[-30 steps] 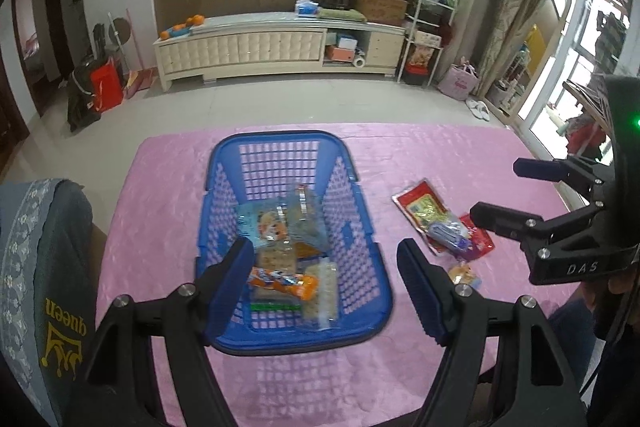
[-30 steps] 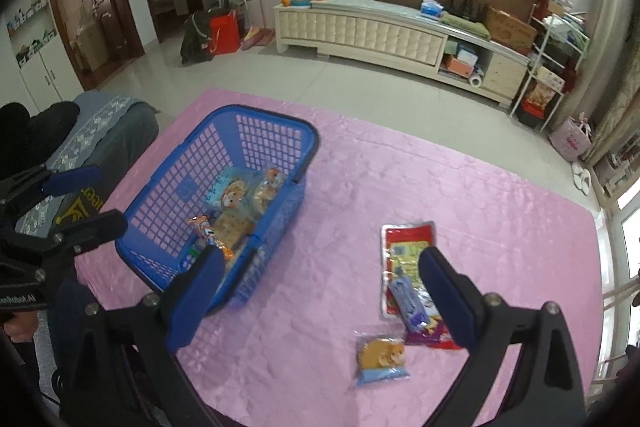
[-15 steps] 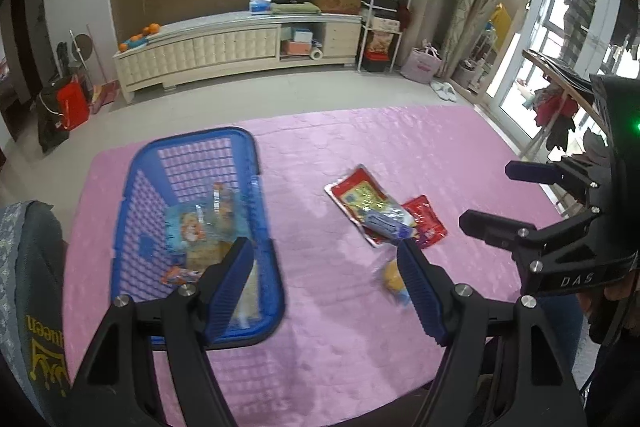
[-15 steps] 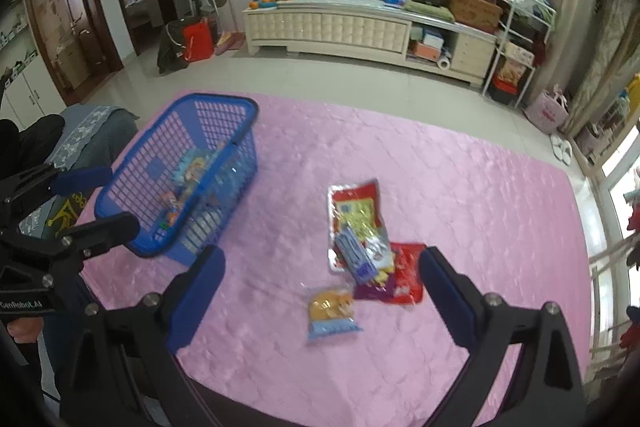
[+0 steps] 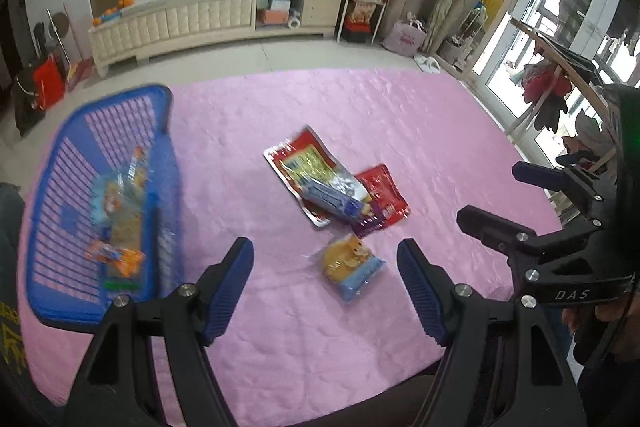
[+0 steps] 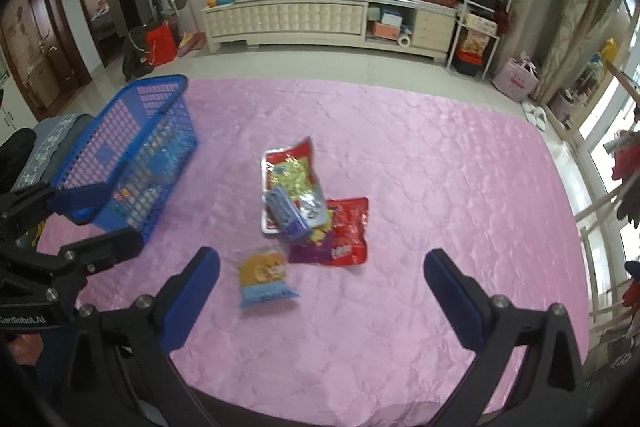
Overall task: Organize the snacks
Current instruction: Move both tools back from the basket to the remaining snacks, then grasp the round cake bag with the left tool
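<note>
Both the left gripper [image 5: 325, 269] and right gripper [image 6: 321, 277] hover with fingers wide and empty above the pink bench [image 6: 440, 187]. A small blue-and-orange packet [image 6: 265, 281] lies near; the blue basket [image 6: 132, 151] of snacks sits at the left.
</note>
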The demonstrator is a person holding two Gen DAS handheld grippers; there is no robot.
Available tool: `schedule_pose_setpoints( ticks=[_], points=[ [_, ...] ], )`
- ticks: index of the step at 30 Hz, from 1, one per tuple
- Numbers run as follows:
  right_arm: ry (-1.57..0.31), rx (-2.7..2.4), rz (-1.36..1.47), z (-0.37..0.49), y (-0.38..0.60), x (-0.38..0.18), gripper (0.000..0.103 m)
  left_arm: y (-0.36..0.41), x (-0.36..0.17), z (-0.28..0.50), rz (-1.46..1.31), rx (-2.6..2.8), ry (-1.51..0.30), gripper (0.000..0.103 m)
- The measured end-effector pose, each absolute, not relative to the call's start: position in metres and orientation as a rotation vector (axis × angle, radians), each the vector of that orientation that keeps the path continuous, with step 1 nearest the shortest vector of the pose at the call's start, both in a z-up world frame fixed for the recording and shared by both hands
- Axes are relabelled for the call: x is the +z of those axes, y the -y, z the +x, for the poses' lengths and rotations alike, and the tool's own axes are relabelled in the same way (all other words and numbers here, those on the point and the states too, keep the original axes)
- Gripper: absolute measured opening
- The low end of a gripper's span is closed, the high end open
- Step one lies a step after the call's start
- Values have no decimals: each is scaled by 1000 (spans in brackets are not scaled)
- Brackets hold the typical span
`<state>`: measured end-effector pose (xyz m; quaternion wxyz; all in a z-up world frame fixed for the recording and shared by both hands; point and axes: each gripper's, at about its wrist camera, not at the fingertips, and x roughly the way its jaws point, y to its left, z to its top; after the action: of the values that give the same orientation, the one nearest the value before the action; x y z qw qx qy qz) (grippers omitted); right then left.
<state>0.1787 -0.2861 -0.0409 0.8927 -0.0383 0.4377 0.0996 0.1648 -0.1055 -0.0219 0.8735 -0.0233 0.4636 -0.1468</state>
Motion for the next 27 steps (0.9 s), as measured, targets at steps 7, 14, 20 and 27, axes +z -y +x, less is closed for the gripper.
schedule_pose_setpoints(
  ticks=[7,14,20,27],
  points=[
    [-921,170,-74,183,308,-66,103,132,-47,171,-25,-283,-1017,87],
    [-947,146,-54,191,329,-90,103,147,-67,183,-30,-250,-1070,98],
    [-949,136,-38,200,342,-102,103,157,-85,196,-39,-222,-1125,103],
    [-961,132,-18,210,354,-122,103,166,-109,211,-69,-163,-1201,103]
  ],
)
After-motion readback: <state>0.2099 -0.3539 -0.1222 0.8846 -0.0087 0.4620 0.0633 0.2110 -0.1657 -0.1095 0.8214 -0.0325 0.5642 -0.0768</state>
